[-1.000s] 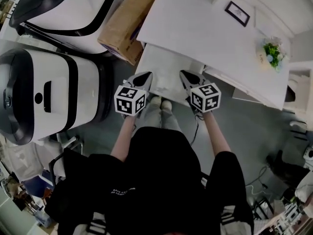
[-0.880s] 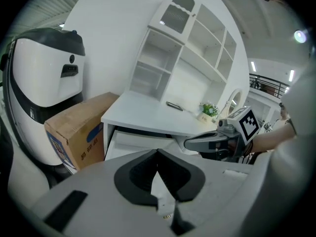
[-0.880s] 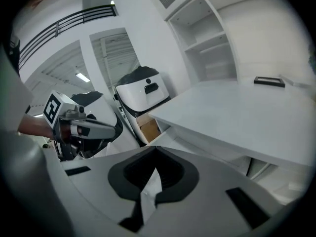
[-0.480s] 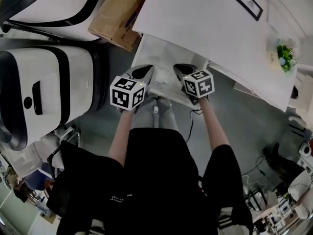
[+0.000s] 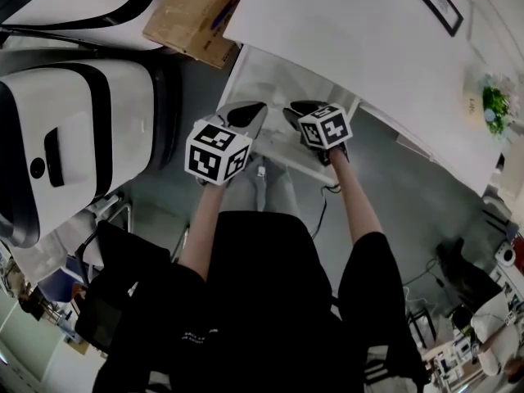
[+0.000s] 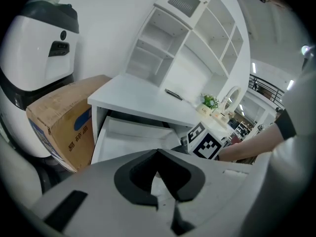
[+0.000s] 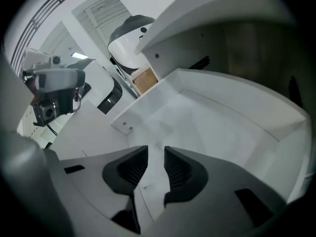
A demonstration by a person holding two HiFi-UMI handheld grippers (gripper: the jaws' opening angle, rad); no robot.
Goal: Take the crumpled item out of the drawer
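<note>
The white drawer [image 5: 274,84] stands pulled out from under the white desk [image 5: 360,47]. Its inside looks bare and white in the right gripper view, down to the drawer floor [image 7: 222,127], and no crumpled item shows in any view. My left gripper [image 5: 248,111] hangs over the drawer's front left; its tips meet in the left gripper view [image 6: 158,154], with nothing held. My right gripper [image 5: 296,110] is over the front edge beside it. In its own view the right gripper [image 7: 155,152] has its jaws opening, with a narrow empty gap. Its marker cube [image 6: 206,144] shows to the left gripper's right.
A brown cardboard box [image 5: 192,15] leans against the desk's left side. Large white-and-black machine shells [image 5: 65,137] stand further left. On the desk are a picture frame [image 5: 442,6], a small plant [image 5: 495,105] and a shelf unit [image 6: 187,38].
Both grippers have moved forward towards the drawer, the right one now over its front edge. The head view has shifted, so the desk sits higher in the picture.
</note>
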